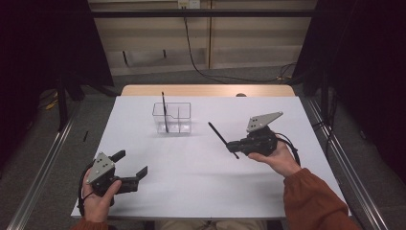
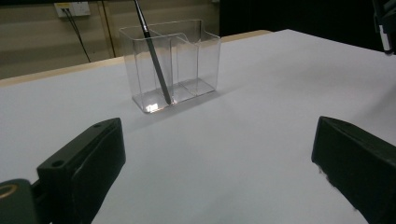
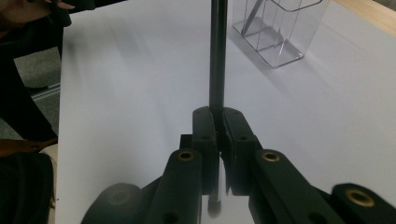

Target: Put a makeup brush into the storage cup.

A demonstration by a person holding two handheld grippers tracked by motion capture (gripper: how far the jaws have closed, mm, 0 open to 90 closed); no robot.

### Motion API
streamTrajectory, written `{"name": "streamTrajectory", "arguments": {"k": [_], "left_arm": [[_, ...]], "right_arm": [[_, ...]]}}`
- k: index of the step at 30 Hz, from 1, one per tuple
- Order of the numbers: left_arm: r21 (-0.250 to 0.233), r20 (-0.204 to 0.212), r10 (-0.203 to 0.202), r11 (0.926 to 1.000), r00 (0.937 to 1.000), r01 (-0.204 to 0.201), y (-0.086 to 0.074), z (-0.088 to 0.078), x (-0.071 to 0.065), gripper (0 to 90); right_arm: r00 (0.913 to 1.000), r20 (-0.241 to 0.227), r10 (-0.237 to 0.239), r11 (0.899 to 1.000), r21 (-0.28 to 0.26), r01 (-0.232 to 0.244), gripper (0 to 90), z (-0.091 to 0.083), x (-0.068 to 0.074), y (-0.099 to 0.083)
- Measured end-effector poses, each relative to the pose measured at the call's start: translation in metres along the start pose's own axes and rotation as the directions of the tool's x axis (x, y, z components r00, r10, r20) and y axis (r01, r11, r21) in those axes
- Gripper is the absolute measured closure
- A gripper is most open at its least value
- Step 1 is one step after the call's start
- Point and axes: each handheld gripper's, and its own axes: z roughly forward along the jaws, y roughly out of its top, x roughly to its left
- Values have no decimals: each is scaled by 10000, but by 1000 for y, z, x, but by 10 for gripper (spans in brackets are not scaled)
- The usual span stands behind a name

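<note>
Black stick: a thin dark rod [image 1: 221, 138], pen or brush by its look, clamped in the right gripper [image 1: 235, 144] above the white table [image 1: 201, 177], its free end slanting up and toward the clear organiser [image 1: 172, 118]
Clear plastic: the organiser stands near the far middle of the table, divided into compartments; one already holds a second stick [image 1: 164, 111] that leans upright against the wall
Right jaws: closed tight on the rod, seen from the right gripper view [image 3: 217, 126] with the shaft [image 3: 217, 56] running straight out between the pads and a short tail end poking back behind them
Left jaws: spread wide with nothing between them, the left gripper [image 1: 131, 165] resting low at the near left of the table, well apart from the organiser [image 2: 170, 65]
Weight: I judge the rod very light, so the grip need not be hard
Stiffness: it looks rigid and straight, unlikely to bend in the hold
Slip: a smooth round shaft may roll or pivot between flat pads, so it could swing when tilted upright
Where to hold: near one end as now, leaving most of the length free to drop into a compartment
Risk: the organiser looks light and thin-walled; a knock from the tip could slide or tip it
</note>
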Motion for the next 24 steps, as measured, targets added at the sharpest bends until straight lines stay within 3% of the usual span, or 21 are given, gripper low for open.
{"name": "streamTrajectory", "arguments": {"k": [11, 16, 18, 22, 24], "left_arm": [[22, -19, 5, 10000, 10000, -5, 0, 0, 1, 30], [31, -3, 29, 10000, 10000, -29, 0, 0, 1, 29], [49, 31, 37, 10000, 10000, -37, 0, 1, 1, 29], [52, 60, 51, 10000, 10000, -51, 0, 1, 0, 29], [61, 33, 41, 10000, 10000, -41, 0, 1, 1, 29]], "right_arm": [[9975, -277, -655, 9917, 1091, 682, 851, 14, 5, 19], [9942, -222, -1052, 9707, 2149, 1075, 851, 23, 9, 21], [9935, -291, -1097, 9657, 2336, 1135, 851, 24, 10, 22], [9904, -413, -1323, 9418, 3062, 1386, 851, 29, 11, 24], [9887, -578, -1385, 9345, 3230, 1498, 851, 29, 11, 25]]}}
